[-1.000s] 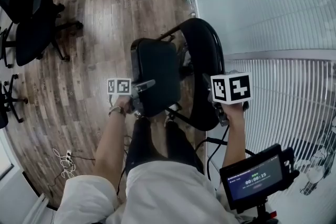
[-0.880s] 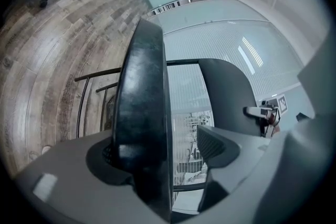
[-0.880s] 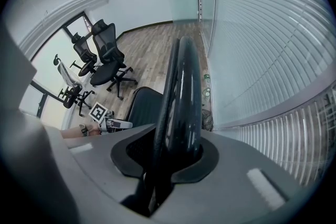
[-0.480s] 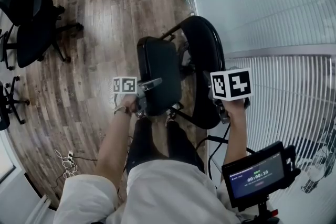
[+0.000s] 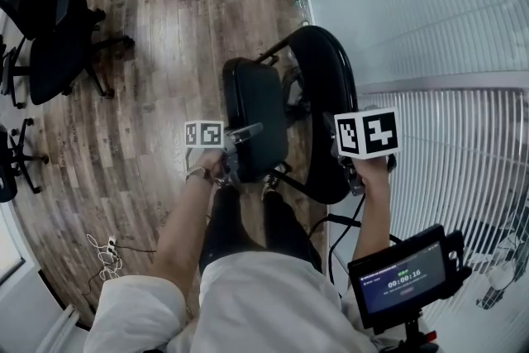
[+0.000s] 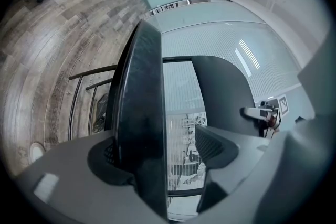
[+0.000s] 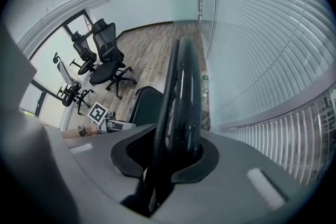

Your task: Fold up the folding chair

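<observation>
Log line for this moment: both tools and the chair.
left tool: open, seat between jaws | right tool: shut on backrest | fold: seat tilted up, gap to backrest

Counted: one folding chair (image 5: 254, 116); two grippers on it, left gripper (image 6: 163, 157) and right gripper (image 7: 170, 157). Three office chairs (image 7: 107, 57) (image 7: 83, 52) (image 7: 71, 93) stand well left of the folding chair. One screen (image 5: 402, 281) sits near its right.

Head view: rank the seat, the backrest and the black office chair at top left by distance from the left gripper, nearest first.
From the left gripper:
1. seat: right at the gripper, its edge between the jaws.
2. backrest: just beyond the seat, to the right.
3. black office chair: far off at the upper left.
</observation>
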{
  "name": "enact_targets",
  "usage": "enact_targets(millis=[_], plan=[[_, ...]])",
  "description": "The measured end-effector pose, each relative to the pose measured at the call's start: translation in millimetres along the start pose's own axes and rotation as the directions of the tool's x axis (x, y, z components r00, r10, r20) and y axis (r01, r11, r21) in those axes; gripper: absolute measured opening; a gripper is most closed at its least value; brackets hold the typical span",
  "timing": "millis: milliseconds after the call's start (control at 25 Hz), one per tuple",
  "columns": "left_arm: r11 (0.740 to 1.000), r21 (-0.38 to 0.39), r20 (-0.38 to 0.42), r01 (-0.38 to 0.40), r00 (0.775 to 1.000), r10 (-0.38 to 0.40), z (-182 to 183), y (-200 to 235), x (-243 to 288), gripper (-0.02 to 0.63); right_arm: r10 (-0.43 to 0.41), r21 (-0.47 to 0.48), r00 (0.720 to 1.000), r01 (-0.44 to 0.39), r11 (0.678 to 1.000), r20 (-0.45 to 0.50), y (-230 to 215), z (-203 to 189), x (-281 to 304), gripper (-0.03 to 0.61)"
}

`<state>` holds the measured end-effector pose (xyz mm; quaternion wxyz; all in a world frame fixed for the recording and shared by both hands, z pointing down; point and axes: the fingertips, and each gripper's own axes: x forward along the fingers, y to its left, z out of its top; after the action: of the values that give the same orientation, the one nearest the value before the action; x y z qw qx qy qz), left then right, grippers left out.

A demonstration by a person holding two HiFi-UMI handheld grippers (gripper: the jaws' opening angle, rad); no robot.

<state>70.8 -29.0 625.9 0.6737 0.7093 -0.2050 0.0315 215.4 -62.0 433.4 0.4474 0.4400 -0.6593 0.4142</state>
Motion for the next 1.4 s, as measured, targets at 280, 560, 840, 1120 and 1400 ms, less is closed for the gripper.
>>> enact_targets(millis=[280,560,840,1120,1400], plan=[[1.0,0.004,-0.011,-0.025,1.0,0.025,-2,-2,6,0.347,-0.024,-0.005,1.0,0.024,1.0,-0.001,8,0,1,0.08],[0.999,0.007,-0.017,-0.052,0.998,0.052,-3,-4,10,0.348,-0.029,-0.011,1.0,0.029,1.0,-0.001,13,1,0,0.086],[0.997,0.012,-0.021,-0.072,0.997,0.072,-6,-13,22,0.356,-0.04,-0.014,0.999,0.04,0.999,-0.002,10,-1,-3,0.091],[1.0,0.023,-0.028,-0.016,0.999,0.016,-8,-27,31,0.411,-0.046,-0.016,0.999,0.046,0.999,-0.001,5,-1,-5,0.094],[0.997,0.055,-0.04,0.047,0.998,-0.044,-11,-40,34,0.457,-0.039,-0.014,0.999,0.039,0.999,0.002,4,-1,-8,0.094]])
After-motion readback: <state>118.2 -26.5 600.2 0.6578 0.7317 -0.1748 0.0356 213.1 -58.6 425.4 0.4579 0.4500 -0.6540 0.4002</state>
